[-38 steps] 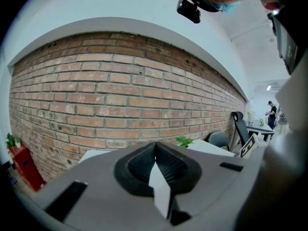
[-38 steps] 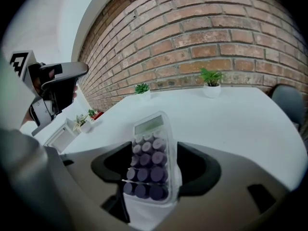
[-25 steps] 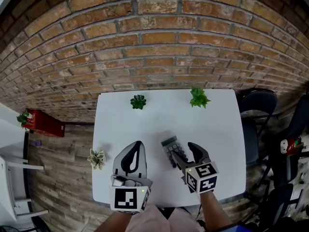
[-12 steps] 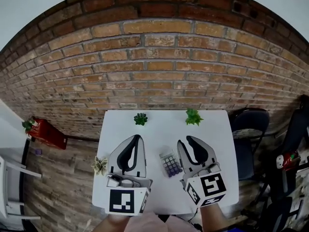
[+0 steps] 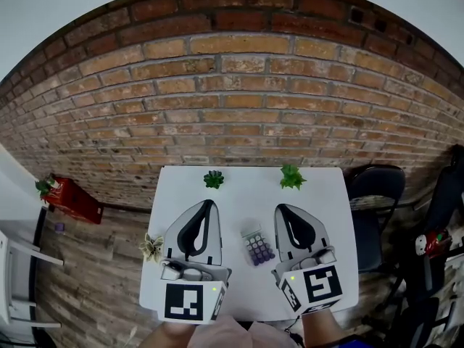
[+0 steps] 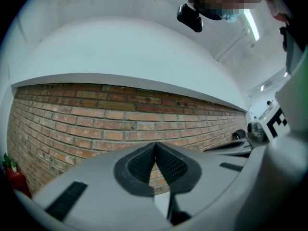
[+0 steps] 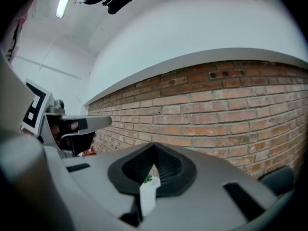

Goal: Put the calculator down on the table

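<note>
The grey calculator point(image 5: 256, 246) with purple keys lies flat on the white table point(image 5: 232, 194), between my two grippers and touched by neither. In the head view my left gripper point(image 5: 208, 206) hangs above the table to the calculator's left, jaws together, nothing held. To the calculator's right, my right gripper point(image 5: 280, 211) is shut and empty too. Both gripper views look level at the brick wall, with the left gripper point(image 6: 155, 145) and the right gripper point(image 7: 154, 146) each closed tip to tip.
Two small green plants point(image 5: 213, 178) point(image 5: 291, 176) stand at the table's far edge by the brick wall point(image 5: 232, 100). A pale plant point(image 5: 151, 246) sits at the table's left edge. A black chair point(image 5: 377, 194) is on the right, a red box point(image 5: 69, 198) on the floor left.
My right gripper let go of the calculator, rose off it and shut. Both grippers lifted and levelled out toward the wall. The calculator stays on the table.
</note>
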`<action>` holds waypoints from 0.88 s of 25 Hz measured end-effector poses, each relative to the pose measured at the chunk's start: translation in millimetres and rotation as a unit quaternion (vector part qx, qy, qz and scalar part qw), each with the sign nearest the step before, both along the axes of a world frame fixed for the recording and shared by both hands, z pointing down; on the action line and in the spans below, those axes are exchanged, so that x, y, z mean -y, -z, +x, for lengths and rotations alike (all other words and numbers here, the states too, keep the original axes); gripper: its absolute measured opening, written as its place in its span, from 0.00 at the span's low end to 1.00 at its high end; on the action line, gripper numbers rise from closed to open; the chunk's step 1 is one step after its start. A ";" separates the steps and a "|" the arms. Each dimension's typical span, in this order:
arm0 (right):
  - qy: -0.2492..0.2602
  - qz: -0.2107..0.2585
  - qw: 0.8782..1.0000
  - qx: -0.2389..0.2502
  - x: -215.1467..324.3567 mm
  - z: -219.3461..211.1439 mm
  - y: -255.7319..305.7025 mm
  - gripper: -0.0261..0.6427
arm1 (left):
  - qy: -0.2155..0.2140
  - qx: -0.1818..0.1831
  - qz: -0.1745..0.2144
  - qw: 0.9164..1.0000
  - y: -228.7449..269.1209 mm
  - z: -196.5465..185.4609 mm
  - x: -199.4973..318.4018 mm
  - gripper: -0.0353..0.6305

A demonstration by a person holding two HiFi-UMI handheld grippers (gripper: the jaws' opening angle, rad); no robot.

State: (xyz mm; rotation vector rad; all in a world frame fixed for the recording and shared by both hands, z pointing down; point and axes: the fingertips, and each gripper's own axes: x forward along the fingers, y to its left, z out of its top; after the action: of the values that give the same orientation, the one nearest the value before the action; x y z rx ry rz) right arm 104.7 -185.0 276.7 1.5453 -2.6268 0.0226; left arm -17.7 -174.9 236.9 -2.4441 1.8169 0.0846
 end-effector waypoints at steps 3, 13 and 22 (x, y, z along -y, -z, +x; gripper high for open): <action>0.002 0.000 1.000 -0.003 1.3 -0.9 -1.1 0.03 | -0.003 -0.001 0.000 1.000 -0.8 0.4 0.7 0.07; 0.006 -0.005 1.000 -0.001 2.4 -4.6 -2.3 0.03 | -0.011 -0.001 -0.004 1.000 -4.4 2.8 4.8 0.07; 0.007 -0.010 1.000 -0.002 1.3 -8.6 -6.3 0.03 | -0.014 -0.002 -0.006 1.000 -7.8 2.0 6.0 0.07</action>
State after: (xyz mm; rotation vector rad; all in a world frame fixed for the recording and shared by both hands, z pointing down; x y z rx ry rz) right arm 96.2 -186.3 283.1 1.5195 -2.6267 0.0435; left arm -15.7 -180.9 244.7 -2.4794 1.7904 0.0811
